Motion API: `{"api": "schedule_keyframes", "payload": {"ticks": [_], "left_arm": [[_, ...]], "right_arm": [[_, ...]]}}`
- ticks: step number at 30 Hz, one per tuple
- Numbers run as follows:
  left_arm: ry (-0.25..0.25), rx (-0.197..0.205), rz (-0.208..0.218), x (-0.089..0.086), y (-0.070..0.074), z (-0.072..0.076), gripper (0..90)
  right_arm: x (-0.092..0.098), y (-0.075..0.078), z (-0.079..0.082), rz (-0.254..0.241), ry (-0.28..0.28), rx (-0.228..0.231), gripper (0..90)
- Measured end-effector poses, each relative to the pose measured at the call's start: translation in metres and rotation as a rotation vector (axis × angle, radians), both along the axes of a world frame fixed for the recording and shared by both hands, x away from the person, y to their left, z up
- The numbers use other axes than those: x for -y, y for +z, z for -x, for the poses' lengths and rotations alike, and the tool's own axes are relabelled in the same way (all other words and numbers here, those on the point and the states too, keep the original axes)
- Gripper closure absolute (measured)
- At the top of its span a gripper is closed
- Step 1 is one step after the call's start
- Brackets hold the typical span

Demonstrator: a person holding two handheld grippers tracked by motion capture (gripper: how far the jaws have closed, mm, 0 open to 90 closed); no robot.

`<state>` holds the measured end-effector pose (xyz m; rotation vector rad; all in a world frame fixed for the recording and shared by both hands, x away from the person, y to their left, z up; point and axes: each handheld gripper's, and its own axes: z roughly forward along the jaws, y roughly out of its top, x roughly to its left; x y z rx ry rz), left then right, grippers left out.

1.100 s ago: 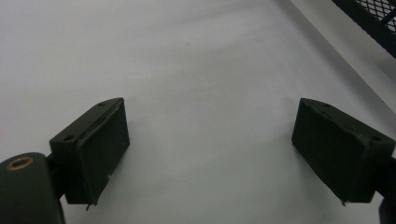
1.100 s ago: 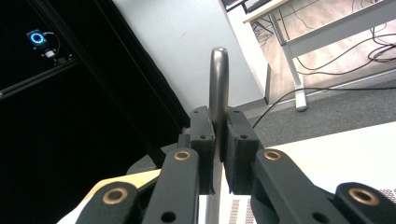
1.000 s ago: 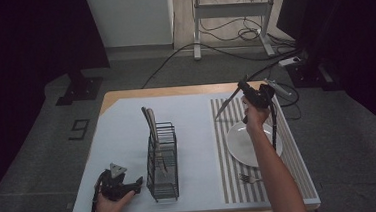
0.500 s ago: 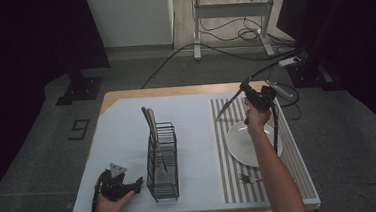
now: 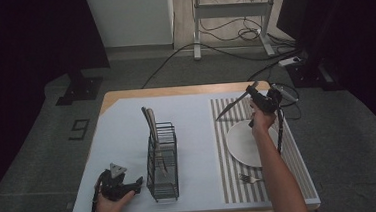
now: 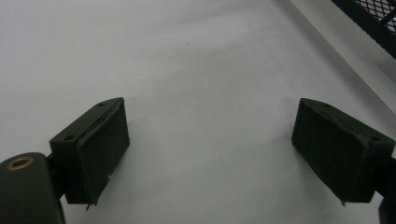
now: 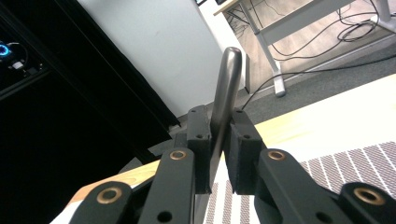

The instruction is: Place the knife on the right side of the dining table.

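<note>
The knife (image 5: 230, 108) is clamped in my right gripper (image 5: 253, 94) at the frame's upper right above the striped placemat (image 5: 231, 183), while my left gripper (image 5: 137, 183) rests open at lower left.

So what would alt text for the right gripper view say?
Two black pads clamp a slim metal knife, its rounded handle end sticking up beyond them. Behind lie a striped placemat, the wooden table edge and a cabled floor.

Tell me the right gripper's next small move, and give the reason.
Probably carry the knife left toward the wire rack. The right gripper is shut on the knife and holds it above the striped mat, and the rack already holds upright utensils.
</note>
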<state>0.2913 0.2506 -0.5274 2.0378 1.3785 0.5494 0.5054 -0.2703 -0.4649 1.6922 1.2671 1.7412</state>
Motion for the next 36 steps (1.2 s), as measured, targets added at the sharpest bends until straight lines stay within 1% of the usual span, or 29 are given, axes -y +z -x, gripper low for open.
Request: {"api": "schedule_keyframes", "payload": {"ticks": [4,10,11,13,17,18,19,23,27,29,31,35,36], "left_arm": [[0.0,0.0,0.0,0.0,0.0,0.0,10.7],[0.0,0.0,0.0,0.0,0.0,0.0,10.7],[0.0,0.0,0.0,0.0,0.0,0.0,10.7],[0.0,0.0,0.0,0.0,0.0,0.0,10.7],[0.0,0.0,0.0,0.0,0.0,0.0,10.7],[0.0,0.0,0.0,0.0,0.0,0.0,10.7],[0.0,0.0,-0.001,0.0,0.0,0.0,10.7],[0.0,-0.001,-0.001,0.0,0.0,0.0,10.7],[0.001,-0.001,-0.001,0.0,0.0,0.0,10.7],[0.0,-0.001,-0.001,0.0,0.0,0.0,10.7],[0.0,-0.001,-0.001,0.0,0.0,0.0,10.7],[0.0,-0.001,-0.001,0.0,0.0,0.0,10.7],[0.0,-0.001,-0.001,0.0,0.0,0.0,10.7]], "right_arm": [[0.003,-0.002,0.001,0.002,-0.012,-0.009,80.7],[0.01,-0.01,0.0,-0.011,-0.035,-0.032,79.5],[0.012,-0.012,0.001,-0.012,-0.045,-0.043,78.9],[0.014,-0.014,0.0,-0.016,-0.049,-0.046,78.7],[0.02,-0.021,0.002,-0.022,-0.067,-0.074,77.6],[0.02,-0.021,0.002,-0.022,-0.067,-0.074,77.6],[0.022,-0.023,0.002,-0.034,-0.072,-0.094,77.4],[0.025,-0.026,0.002,-0.046,-0.075,-0.107,77.2],[0.026,-0.028,0.002,-0.045,-0.081,-0.112,76.6],[0.029,-0.032,0.002,-0.045,-0.09,-0.126,75.9],[0.029,-0.033,0.001,-0.047,-0.093,-0.129,75.6],[0.035,-0.041,-0.002,-0.05,-0.1,-0.159,73.7],[0.036,-0.043,-0.003,-0.05,-0.1,-0.16,73.4]]}}
